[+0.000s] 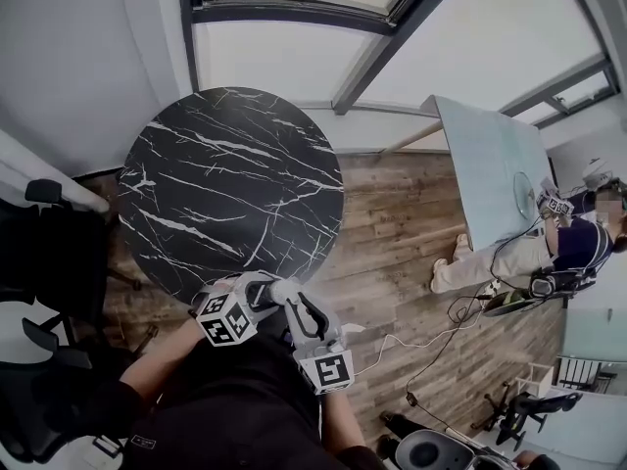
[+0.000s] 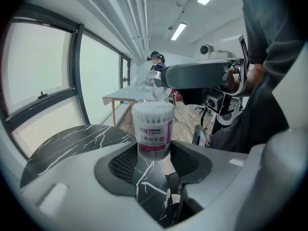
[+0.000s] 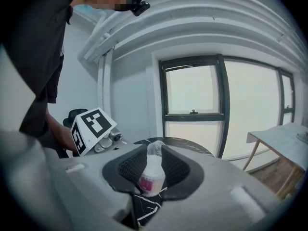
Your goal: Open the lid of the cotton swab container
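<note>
Cotton swab container [image 2: 154, 129], a clear plastic cylinder packed with white swabs: the white-and-pink paper label [image 2: 155, 134] reads "XIN" in dark letters. After that comes a pink block whose letters cannot be read with certainty, and the smaller lines below are too small to read.

Position: the container is held in the air just off the near edge of the round black marble-patterned table [image 1: 235, 184].

Left gripper [image 2: 154, 161]: it reaches toward the table edge from the person's left. Its jaws are clamped on the lower body of the container, which stands upright between the pads.

Right gripper [image 3: 153, 173]: it comes in from the right, crossing toward the left gripper. Its jaws are closed on the upper end of the container, at the clear lid [image 3: 155, 150]. The left gripper's black-and-white marker cube [image 3: 92, 129] sits just beside it.
</note>
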A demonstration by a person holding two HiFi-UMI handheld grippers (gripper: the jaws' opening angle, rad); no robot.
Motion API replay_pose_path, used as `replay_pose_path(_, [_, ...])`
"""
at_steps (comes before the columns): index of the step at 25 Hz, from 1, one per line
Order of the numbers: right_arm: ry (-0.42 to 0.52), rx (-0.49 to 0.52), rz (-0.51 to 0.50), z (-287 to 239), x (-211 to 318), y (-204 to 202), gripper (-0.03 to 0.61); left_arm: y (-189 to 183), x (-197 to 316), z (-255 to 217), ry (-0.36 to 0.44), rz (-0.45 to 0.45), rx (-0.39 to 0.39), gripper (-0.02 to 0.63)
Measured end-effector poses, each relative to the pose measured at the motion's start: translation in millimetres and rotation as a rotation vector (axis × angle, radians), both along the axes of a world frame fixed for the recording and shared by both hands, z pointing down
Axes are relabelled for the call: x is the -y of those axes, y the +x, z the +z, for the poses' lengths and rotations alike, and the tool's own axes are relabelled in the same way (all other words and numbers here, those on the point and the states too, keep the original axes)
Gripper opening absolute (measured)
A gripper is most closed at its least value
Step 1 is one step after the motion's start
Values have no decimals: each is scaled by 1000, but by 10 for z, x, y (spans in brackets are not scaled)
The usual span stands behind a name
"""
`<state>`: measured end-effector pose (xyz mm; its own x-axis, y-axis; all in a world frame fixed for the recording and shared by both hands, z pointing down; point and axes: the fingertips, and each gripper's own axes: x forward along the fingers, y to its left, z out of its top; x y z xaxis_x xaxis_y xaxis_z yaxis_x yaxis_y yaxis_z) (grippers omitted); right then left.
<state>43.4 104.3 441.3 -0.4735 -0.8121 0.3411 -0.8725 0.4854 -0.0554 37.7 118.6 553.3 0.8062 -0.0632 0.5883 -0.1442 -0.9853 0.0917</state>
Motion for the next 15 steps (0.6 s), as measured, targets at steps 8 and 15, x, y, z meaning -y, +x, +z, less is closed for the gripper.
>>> replay_pose_path(8, [-12, 155, 37, -31, 81, 203, 84, 28, 46, -19, 6, -8, -12, 219])
replay_pose_path(15, [-48, 339, 75, -87, 152, 392, 80, 54, 84, -63, 20, -4, -27, 221])
